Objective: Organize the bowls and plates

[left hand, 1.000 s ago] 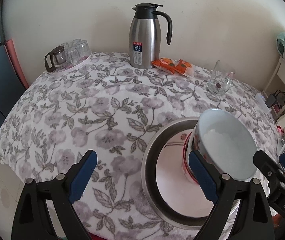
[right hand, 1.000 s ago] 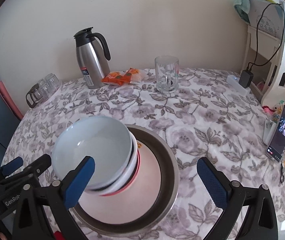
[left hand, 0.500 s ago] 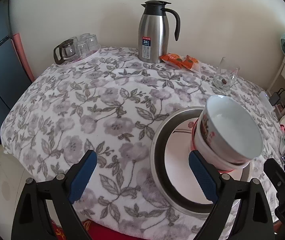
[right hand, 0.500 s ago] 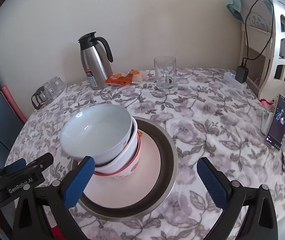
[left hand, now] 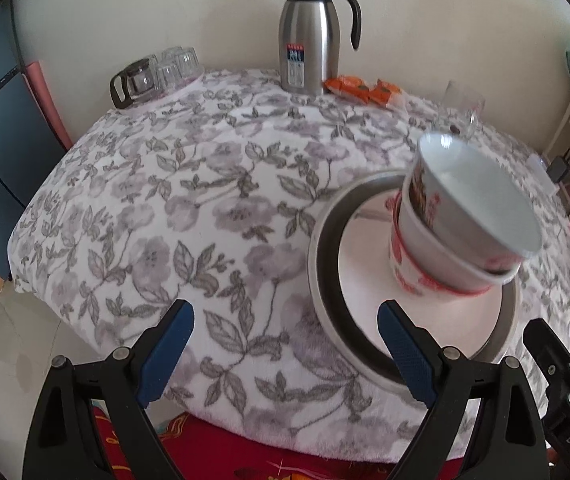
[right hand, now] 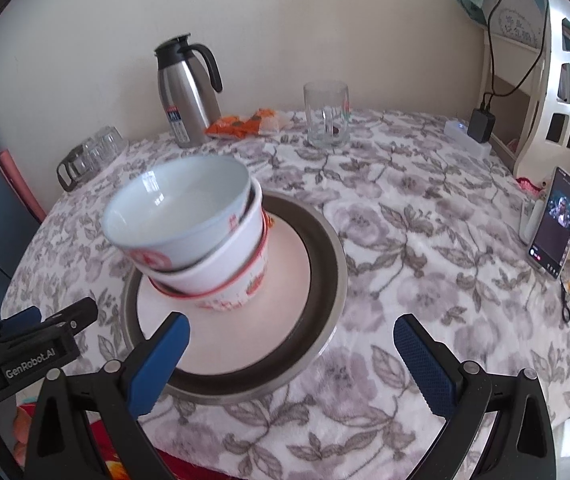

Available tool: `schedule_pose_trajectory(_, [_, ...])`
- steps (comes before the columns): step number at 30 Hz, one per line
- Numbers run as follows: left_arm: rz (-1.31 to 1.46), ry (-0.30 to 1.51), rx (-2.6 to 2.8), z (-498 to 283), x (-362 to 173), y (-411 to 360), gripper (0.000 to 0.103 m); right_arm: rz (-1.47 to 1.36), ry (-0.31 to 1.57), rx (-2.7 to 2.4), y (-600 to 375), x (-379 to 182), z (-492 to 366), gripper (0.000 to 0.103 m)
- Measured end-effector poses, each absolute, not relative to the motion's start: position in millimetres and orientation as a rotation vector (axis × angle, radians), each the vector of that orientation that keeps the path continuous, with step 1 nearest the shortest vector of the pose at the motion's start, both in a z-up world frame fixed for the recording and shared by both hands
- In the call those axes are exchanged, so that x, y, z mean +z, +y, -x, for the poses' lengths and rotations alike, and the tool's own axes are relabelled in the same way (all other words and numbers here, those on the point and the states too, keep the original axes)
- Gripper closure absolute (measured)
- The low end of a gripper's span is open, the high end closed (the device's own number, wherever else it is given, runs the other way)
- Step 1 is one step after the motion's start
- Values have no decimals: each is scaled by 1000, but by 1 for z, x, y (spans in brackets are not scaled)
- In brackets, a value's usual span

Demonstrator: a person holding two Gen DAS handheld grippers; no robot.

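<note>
Bowls (right hand: pixel 189 232) are the item under inspection: your left gripper (left hand: pixel 285 344) and your right gripper (right hand: pixel 291 360) both stand with jaws spread wide and nothing between them, low at the near table edge, well short of the stack. Just ahead of them a white plate (right hand: pixel 285 280) lies inside a wider steel plate (right hand: pixel 325 248) on the floral tablecloth (left hand: pixel 165 200), and the bowls are nested on the white plate toward its left side as the right camera sees it. Note that the top bowl (left hand: pixel 481 200) sits tilted in the one beneath, not seated level, and the stack leans. By my judgement the step in hand is settling this stack, so approach the high rim slowly, pinch one wall only, and lower it until it sits flat; steady the lower bowl with your other tool, since glazed ware likely slips. Beyond stand a steel flask (left hand: pixel 309 36), orange snack packets (left hand: pixel 361 88), a glass mug (right hand: pixel 326 116), a phone (right hand: pixel 557 224). Readable writing: "GenRobot.AI" on the left tool body, "DAS" on the right one; flask label illegible
</note>
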State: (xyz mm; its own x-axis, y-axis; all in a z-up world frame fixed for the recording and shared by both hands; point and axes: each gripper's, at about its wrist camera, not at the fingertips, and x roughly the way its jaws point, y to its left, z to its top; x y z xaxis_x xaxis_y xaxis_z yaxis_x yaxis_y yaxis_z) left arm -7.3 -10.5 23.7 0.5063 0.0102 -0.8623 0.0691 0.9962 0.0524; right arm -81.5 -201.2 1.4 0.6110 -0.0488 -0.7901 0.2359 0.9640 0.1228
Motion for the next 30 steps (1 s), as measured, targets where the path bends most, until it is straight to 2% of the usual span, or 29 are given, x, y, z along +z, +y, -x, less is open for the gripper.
schedule_pose_trajectory(12, [-91, 1175, -8, 24, -5, -11, 10, -192, 977, -157, -203, -21, 90, 0])
schedule_pose_trajectory(30, [-79, 1202, 23, 34, -14, -4, 10, -171, 1008, -163, -206, -34, 103, 0])
